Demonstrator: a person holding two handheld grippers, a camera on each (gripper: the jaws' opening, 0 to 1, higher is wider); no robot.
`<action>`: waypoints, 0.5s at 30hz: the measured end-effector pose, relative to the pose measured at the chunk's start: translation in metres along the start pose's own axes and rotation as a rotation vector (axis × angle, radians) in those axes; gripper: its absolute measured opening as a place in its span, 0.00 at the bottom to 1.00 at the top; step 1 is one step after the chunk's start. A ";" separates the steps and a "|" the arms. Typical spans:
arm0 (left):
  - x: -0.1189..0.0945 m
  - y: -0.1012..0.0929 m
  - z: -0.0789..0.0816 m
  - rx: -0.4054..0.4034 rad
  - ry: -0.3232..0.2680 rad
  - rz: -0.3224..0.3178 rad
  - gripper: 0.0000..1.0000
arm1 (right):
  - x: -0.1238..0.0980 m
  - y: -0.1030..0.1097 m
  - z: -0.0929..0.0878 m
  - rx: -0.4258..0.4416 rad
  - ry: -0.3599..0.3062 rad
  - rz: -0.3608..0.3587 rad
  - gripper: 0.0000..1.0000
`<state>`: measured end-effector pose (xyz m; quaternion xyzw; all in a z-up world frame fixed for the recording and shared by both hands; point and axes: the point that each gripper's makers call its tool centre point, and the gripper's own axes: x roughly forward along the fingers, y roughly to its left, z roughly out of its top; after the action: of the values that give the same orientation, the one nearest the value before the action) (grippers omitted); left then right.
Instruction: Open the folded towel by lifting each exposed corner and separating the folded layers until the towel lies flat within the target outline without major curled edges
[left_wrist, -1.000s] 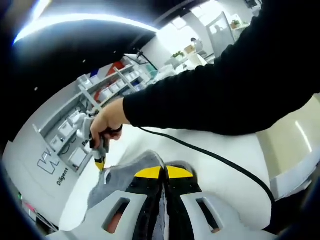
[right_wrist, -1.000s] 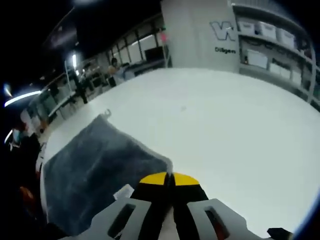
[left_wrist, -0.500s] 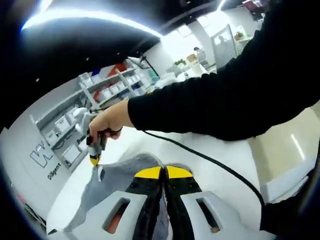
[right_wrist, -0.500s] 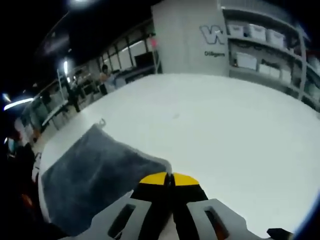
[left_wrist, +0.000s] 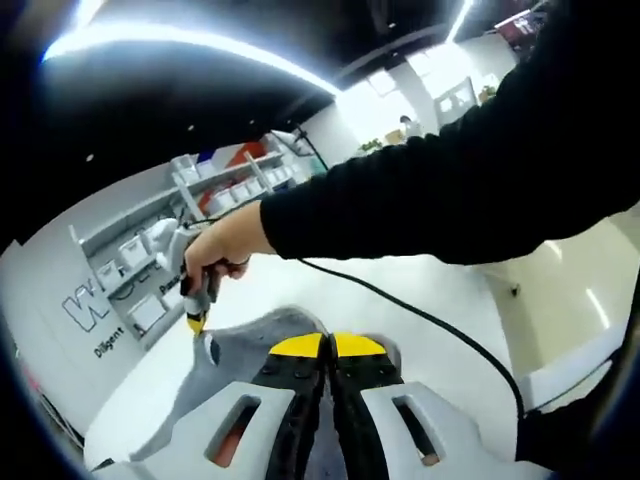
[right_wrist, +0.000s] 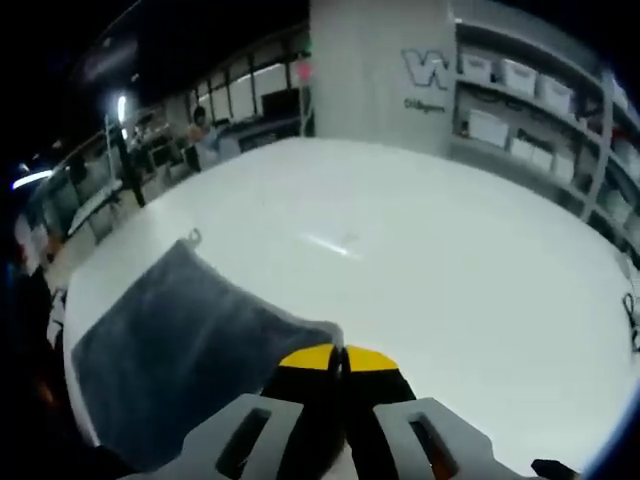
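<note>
Both grippers, left gripper (left_wrist: 328, 352) and right gripper (right_wrist: 338, 362), pinch grey towel (right_wrist: 190, 335) corners, fingers pressed together on cloth. Unfolding underway; next, spread apart, lower onto counter (right_wrist: 420, 270).

A wide white table (right_wrist: 450, 270) is seen carrying the things. A grey towel (right_wrist: 185, 335) is spread on its near left part. A black cable (left_wrist: 420, 315) is laid across the tabletop.

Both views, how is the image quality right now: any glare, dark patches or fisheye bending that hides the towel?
Left gripper view: a bright ceiling light streak blows out the top, and a dark sleeve shades the right; the towel stays readable. Right gripper view: the white table carries a small glare streak, the towel is evenly lit, and its left background is very dark. Shelves bend in both.
</note>
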<state>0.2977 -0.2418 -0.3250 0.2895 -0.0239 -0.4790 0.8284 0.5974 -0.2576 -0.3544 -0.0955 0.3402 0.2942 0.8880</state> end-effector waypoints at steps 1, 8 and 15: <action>-0.002 0.001 0.000 -0.003 -0.003 0.000 0.00 | 0.000 0.001 0.000 0.000 0.006 -0.006 0.00; -0.020 0.017 -0.003 -0.023 -0.028 0.018 0.00 | 0.000 0.017 0.001 -0.011 0.056 -0.058 0.00; -0.044 0.034 -0.012 -0.048 -0.042 0.053 0.00 | -0.006 0.034 0.018 -0.029 0.067 -0.097 0.00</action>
<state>0.3041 -0.1880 -0.3075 0.2588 -0.0373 -0.4632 0.8468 0.5834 -0.2266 -0.3360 -0.1344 0.3606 0.2522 0.8878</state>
